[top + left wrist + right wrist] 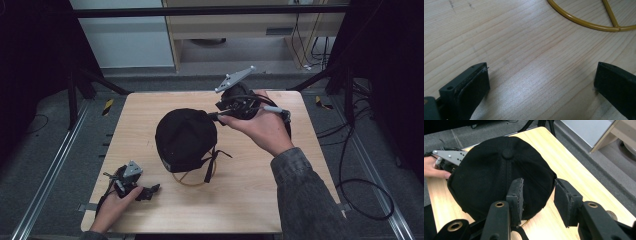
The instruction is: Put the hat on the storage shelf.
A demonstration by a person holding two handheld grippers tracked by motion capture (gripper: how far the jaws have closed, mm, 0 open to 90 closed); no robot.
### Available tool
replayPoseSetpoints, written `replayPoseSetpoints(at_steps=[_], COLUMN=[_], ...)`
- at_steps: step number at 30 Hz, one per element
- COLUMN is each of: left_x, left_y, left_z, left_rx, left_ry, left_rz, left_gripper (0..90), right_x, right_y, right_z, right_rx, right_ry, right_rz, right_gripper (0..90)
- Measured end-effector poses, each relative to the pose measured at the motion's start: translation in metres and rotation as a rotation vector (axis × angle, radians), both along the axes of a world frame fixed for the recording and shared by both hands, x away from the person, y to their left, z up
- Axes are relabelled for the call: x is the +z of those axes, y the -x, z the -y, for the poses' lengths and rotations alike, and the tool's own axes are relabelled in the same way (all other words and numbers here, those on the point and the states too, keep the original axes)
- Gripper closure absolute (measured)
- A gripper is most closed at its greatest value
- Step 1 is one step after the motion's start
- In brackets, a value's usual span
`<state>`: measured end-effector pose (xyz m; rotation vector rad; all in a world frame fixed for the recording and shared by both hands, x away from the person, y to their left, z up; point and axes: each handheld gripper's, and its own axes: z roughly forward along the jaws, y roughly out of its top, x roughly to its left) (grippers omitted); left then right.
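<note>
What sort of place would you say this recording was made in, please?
Probably a lab recording station: a small wooden table framed by black stands, with cables across grey carpet, and a black cap on a yellow wire stand.

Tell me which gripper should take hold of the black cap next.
Probably the right gripper: its open jaws already straddle the edge of the black cap. The left gripper rests open on the table, apart from the cap.

A wooden table [250,200] stands on grey carpet [50,150] with cables [365,200].
</note>
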<state>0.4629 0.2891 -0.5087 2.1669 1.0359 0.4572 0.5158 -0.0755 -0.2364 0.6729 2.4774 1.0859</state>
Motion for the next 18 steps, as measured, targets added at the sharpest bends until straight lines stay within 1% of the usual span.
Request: replayPoseSetpoints(at_steps=[2,12,18], left_x=[0.000,0.000,0.000], left_y=[0.000,0.000,0.000], left_z=[0.000,0.000,0.000], left_rx=[0.000,0.000,0.000], left_ry=[0.000,0.000,0.001], left_rz=[0.000,0.000,0.001], left_gripper=[0.0,0.0,0.0], right_x=[0.000,0.001,-0.001], right_y=[0.002,0.007,0.011], right_z=[0.004,0.015,0.021], right_rx=[-0.004,-0.018,-0.032], right_ry=[-0.004,-0.013,-0.009], right_rz=[0.004,0.019,0.023], right_gripper=[58.5,57.1,53.9])
